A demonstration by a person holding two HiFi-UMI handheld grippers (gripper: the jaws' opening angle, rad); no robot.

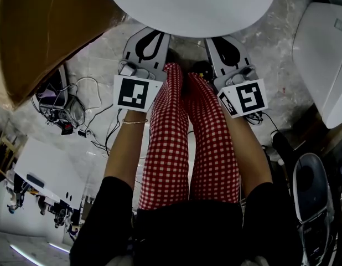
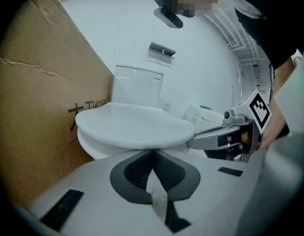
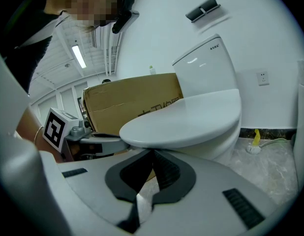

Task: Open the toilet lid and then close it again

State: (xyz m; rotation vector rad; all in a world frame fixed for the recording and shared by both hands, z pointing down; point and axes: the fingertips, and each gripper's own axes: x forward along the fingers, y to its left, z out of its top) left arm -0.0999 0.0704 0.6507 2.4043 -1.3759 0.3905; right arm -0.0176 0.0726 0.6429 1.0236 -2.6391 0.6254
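The white toilet lid (image 1: 193,7) lies flat and closed on the bowl, at the top of the head view. My left gripper (image 1: 153,35) is shut, its tips tucked just beneath the lid's front rim on the left. My right gripper (image 1: 219,39) is also shut, at the same rim on the right. In the left gripper view the lid (image 2: 135,124) spreads just above my shut left gripper (image 2: 153,154), nothing between the pads, with the right gripper (image 2: 226,136) alongside. The right gripper view shows the lid (image 3: 186,124) over my shut right gripper (image 3: 153,154).
A large cardboard box (image 1: 43,26) stands close on the toilet's left. Cables and devices (image 1: 66,112) lie on the marble floor. Another white fixture (image 1: 326,54) sits at the right. The person's legs in red checked trousers (image 1: 182,143) are between the grippers. The cistern (image 2: 138,85) rises behind the lid.
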